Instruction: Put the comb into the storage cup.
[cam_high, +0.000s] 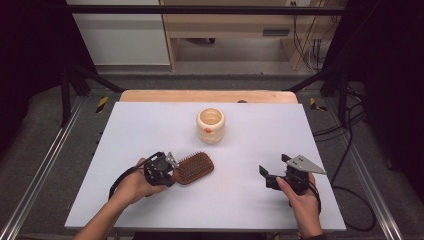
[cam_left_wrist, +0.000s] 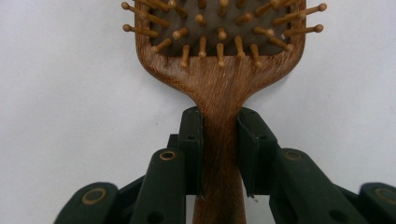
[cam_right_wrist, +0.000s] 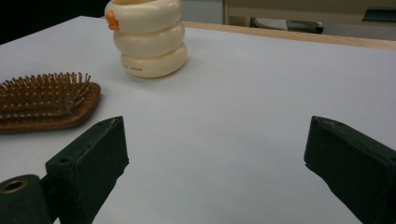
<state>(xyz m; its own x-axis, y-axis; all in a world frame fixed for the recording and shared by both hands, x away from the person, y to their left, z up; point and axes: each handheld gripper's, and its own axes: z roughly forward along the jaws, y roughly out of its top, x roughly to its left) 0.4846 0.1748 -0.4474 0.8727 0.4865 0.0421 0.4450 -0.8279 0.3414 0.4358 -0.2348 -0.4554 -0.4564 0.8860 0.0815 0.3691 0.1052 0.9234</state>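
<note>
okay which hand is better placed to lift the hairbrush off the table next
Left. The left gripper is already shut on the hairbrush handle. The right gripper stands open over bare table, apart from it.

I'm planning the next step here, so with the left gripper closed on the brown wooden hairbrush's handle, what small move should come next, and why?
Probably a short, straight lift. The left gripper has its jaws pressed on both sides of the brown wooden hairbrush at the handle, while the head lies bristles-up on the white table. The ribbed cream cup stands apart beyond it, so rising first should clear it. The right gripper is open, holding nothing.
</note>
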